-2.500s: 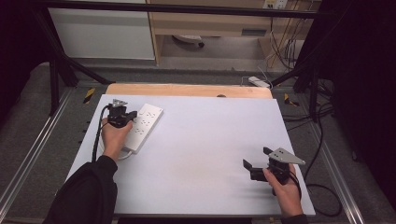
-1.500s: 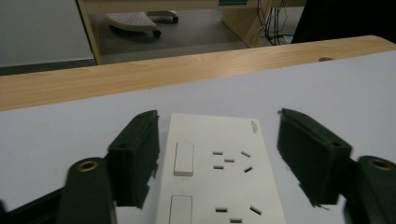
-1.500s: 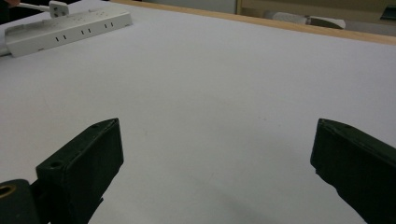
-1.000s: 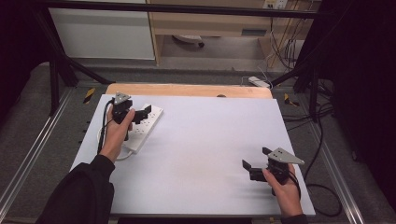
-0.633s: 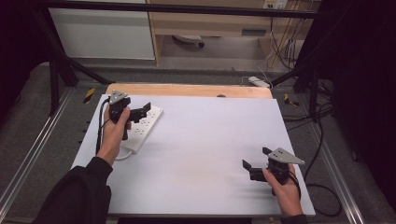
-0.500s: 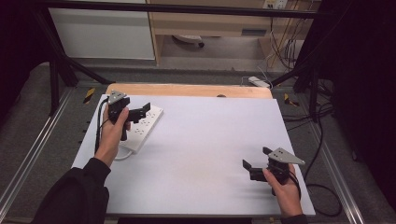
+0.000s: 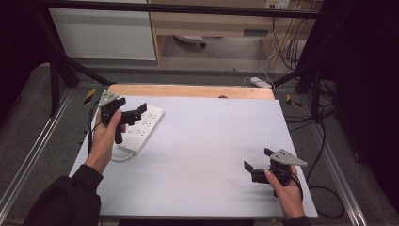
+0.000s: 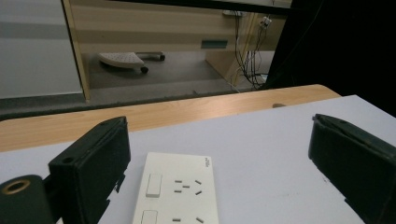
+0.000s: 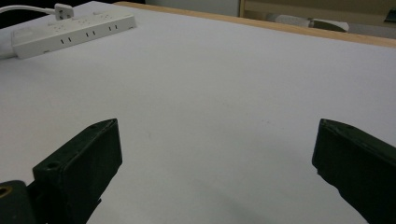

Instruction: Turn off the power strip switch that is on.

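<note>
A white power strip (image 7: 141, 128) lies at the table's far left, with several sockets and rocker switches on top (image 8: 177, 196). My left gripper (image 7: 131, 112) hovers over the strip's near half, open, jaws wide apart with nothing between them (image 8: 219, 177). Far off at the upper left of the right gripper view, the power strip (image 9: 70, 29) shows with its white plug (image 9: 61, 10) and cord. My right gripper (image 7: 256, 162) rests low at the table's front right, open and holding nothing (image 9: 217, 172), pointing left across the bare white surface.
The white table top (image 7: 211, 141) has a wooden strip (image 7: 188, 90) along its far edge. Black cables (image 7: 324, 188) trail off the right side. Metal frame rails (image 7: 28, 155) run down both sides. Beyond the table stand a white panel and wooden furniture (image 8: 140, 28).
My left gripper has lifted off the power strip's near end and swung up and forward over it, still open. The right gripper has stayed put.
</note>
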